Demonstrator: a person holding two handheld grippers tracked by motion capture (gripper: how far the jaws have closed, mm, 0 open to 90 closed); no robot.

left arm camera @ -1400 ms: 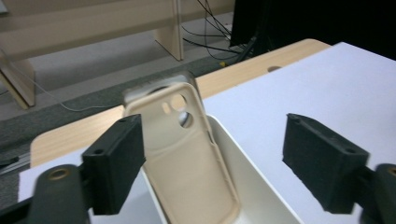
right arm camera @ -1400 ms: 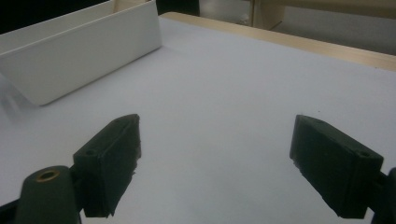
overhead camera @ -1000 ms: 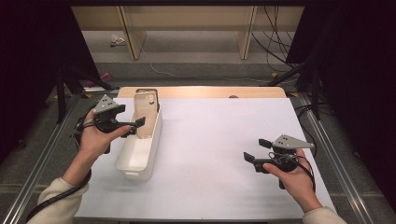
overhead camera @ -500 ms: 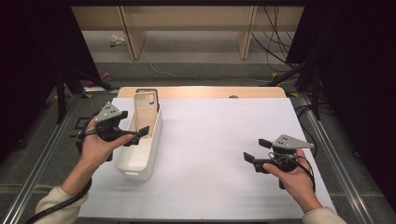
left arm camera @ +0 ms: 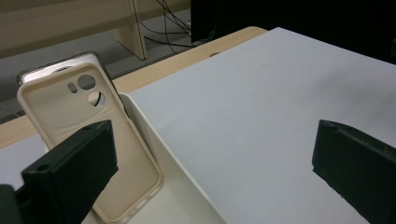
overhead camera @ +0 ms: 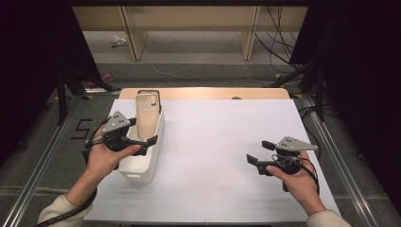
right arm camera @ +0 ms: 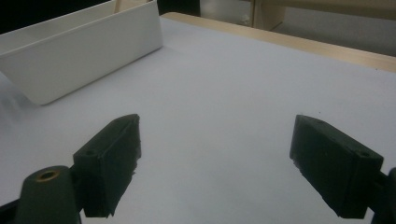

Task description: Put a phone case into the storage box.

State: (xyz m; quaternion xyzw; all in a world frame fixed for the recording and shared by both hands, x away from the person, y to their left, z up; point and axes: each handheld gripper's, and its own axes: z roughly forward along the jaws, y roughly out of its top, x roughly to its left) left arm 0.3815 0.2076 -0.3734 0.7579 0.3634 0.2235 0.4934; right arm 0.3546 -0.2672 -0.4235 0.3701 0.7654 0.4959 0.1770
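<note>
Two grippers, both with jaws wide apart and holding nothing.

High view: my left gripper [overhead camera: 144, 135] hovers over the long white plastic bin [overhead camera: 142, 163] at the left of the white tabletop [overhead camera: 222, 142]; a beige soft phone case [overhead camera: 147, 116] leans upright inside the bin's far end. My right gripper [overhead camera: 257, 153] sits well apart, above bare table.
Left gripper view: my jaws have just been opening; the case [left arm camera: 88, 140] stands just beyond, untouched.
Right gripper view: jaws spread over table, bin [right arm camera: 79, 56] farther off.

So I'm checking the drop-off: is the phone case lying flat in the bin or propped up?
Propped up. The phone case leans against the end wall of the white bin, its top above the rim.
</note>
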